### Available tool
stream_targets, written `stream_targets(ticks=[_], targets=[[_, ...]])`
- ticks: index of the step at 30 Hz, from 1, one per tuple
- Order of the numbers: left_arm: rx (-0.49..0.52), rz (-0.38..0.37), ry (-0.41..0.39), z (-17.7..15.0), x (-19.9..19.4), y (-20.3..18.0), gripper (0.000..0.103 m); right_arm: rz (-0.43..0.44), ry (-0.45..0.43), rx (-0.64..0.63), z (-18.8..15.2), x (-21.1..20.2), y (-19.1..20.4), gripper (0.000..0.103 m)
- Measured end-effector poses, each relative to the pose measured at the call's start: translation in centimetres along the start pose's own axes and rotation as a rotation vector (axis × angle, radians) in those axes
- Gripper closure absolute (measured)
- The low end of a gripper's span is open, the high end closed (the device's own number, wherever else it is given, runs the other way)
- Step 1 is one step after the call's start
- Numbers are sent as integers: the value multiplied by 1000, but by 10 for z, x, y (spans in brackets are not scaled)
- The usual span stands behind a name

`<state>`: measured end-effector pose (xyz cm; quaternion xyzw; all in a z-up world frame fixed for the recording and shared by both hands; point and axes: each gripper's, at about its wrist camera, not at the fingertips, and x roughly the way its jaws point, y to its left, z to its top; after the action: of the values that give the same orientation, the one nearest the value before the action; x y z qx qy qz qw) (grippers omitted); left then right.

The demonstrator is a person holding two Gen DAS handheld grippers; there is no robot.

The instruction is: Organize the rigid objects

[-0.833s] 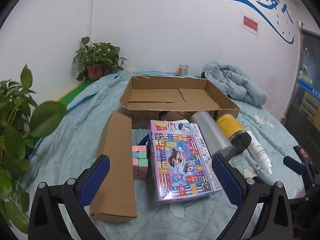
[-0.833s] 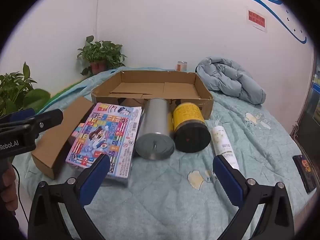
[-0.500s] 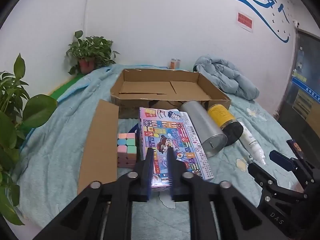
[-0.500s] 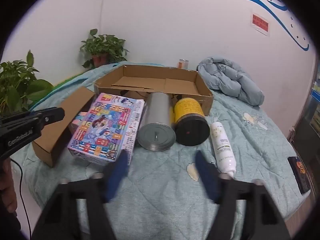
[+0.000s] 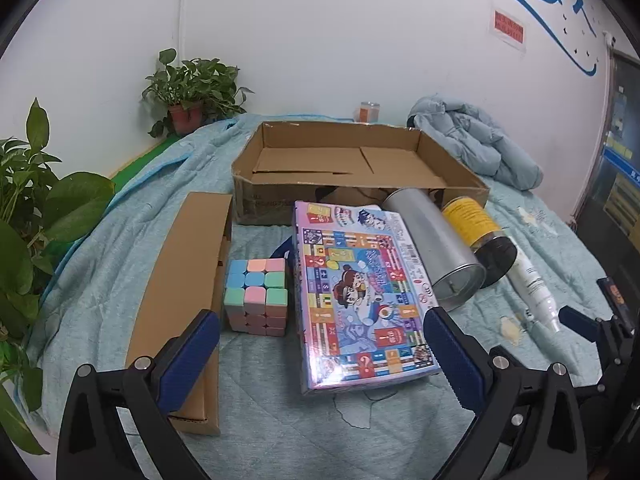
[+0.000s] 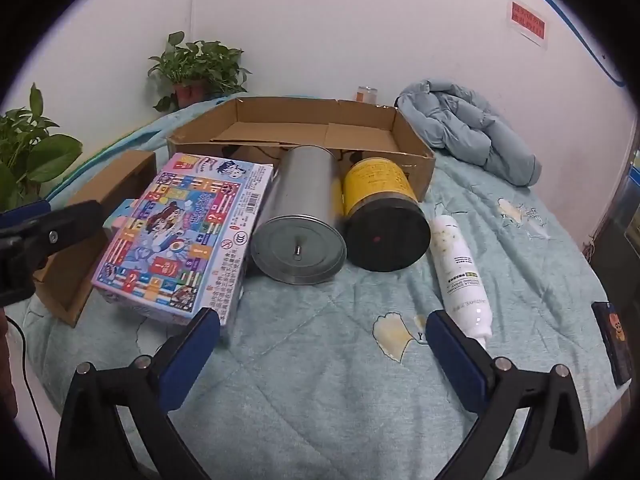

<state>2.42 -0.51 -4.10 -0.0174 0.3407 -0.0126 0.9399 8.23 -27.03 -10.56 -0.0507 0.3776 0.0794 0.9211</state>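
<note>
While both my tools stand wide open with nothing between the pads, everything lies on the bed (image 6: pixel 320 380), whose quilt fills the space ahead of them. Farthest beyond the left tool (image 5: pixel 320 354) sits the open carton (image 5: pixel 352 160), its floor bare. Closer, off that tool's left finger, lies the long box (image 5: pixel 180 288). The game box (image 5: pixel 360 292) lies flat straight ahead, reaching down between the fingers, its near end just beside the right finger. The cube (image 5: pixel 256 296) sits between long box and game box, ahead of the left finger.

Ahead of my right tool (image 6: pixel 322 338) the tin (image 6: pixel 300 220) lies on its side, lid end toward me, touching the jar (image 6: pixel 380 216) to its right. The bottle (image 6: pixel 460 276) lies right of the jar, its tip near the tool's right finger.
</note>
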Motion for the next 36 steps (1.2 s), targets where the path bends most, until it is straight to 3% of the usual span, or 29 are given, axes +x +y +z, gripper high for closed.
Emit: stream_targets(ticks=[7,23,36], targets=[[28,33,-13,4,9,-4,0,-1,10,3,7,8,-4,1],[65,15,-6,6,9,-26,0,-2,24,31,0,5,-14,1],[39,47,-5,1,4,-7,0,27,13,10,4,5,-5,1]])
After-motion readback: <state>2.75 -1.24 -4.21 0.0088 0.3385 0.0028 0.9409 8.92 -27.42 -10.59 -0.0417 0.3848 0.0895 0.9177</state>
